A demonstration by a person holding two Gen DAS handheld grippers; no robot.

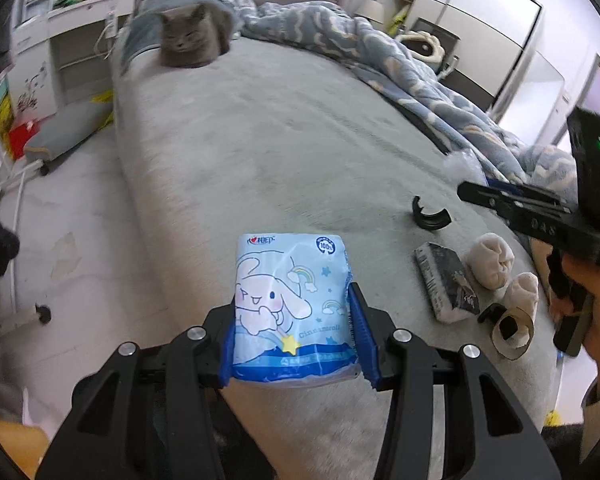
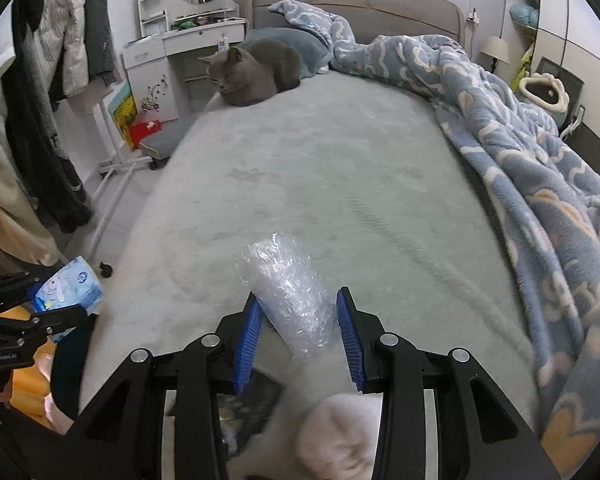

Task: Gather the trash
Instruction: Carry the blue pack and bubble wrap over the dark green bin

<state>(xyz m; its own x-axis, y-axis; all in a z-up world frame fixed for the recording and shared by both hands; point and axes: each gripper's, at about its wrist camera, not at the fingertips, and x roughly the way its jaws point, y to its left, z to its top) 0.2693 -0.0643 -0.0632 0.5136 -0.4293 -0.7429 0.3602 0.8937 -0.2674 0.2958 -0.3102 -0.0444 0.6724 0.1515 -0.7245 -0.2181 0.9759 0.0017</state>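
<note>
My left gripper point(image 1: 294, 312) is shut on a blue tissue pack point(image 1: 292, 300) printed with a cartoon rabbit, and its blue pads press on both sides of the pack. The right wrist view shows the same pack point(image 2: 70, 288) at the far left, over the bed's edge. My right gripper point(image 2: 298, 296) is shut on a crumpled wad of clear plastic wrap point(image 2: 288, 292), held just above the grey bed point(image 2: 340, 168). In the left wrist view the right gripper point(image 1: 466, 190) comes in from the right, held by a hand point(image 1: 592, 292).
Near the bed's foot lie a black curved clip point(image 1: 430, 216), a black-and-white packet point(image 1: 446, 282), two white socks point(image 1: 492, 260) and a cardboard tube point(image 1: 512, 330). A grey cat point(image 2: 256, 72) rests near the headboard. A blue blanket point(image 2: 520, 152) covers the right side. Clothes point(image 2: 40, 100) hang at the left.
</note>
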